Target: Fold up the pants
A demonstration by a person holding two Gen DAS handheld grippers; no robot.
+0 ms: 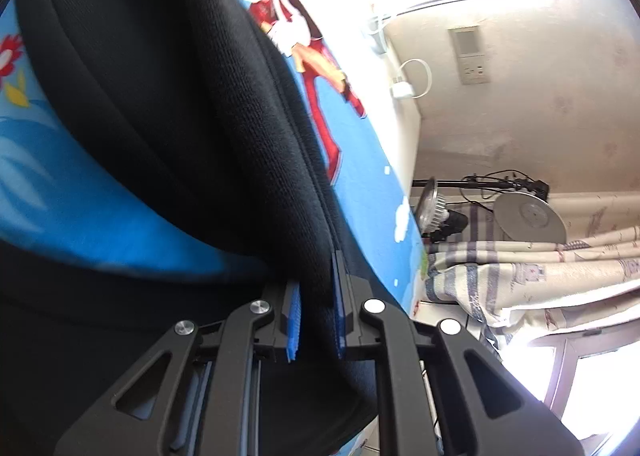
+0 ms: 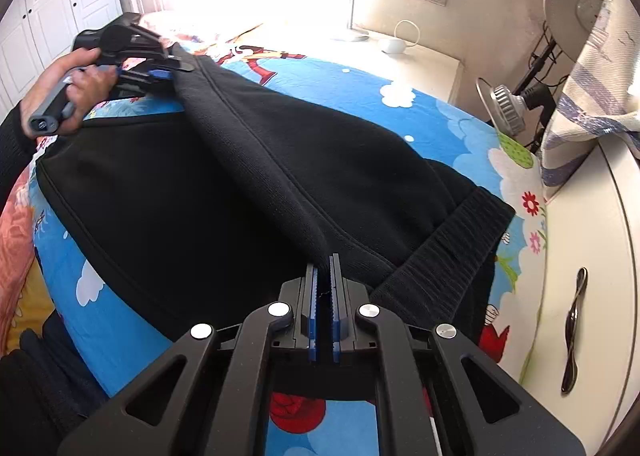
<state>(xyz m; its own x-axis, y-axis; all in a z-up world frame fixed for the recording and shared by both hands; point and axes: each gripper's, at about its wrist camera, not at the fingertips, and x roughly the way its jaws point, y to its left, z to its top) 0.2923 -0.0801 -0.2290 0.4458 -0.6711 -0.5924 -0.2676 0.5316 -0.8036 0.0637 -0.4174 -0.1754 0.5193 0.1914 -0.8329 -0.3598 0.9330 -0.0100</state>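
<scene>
Black pants (image 2: 192, 192) lie spread on a bed with a blue cartoon sheet (image 2: 360, 92). Their ribbed waistband (image 2: 452, 248) is at the near right. My right gripper (image 2: 323, 262) is shut on a raised fold of the pants near the waistband. My left gripper (image 1: 318, 276) is shut on the pants (image 1: 168, 96) at the other end of the same fold; it also shows in the right wrist view (image 2: 160, 74), held in a hand at the far left. The fold runs taut between the two grippers, lifted above the lower layer.
A white bedside cabinet (image 2: 592, 296) with a metal handle (image 2: 574, 328) stands at the right. A patterned cloth (image 2: 592, 96), a lamp (image 2: 504, 108) and a stand are beyond it. A white nightstand (image 2: 420, 56) with a charger is at the wall. An orange quilt (image 2: 16, 240) lies at the left.
</scene>
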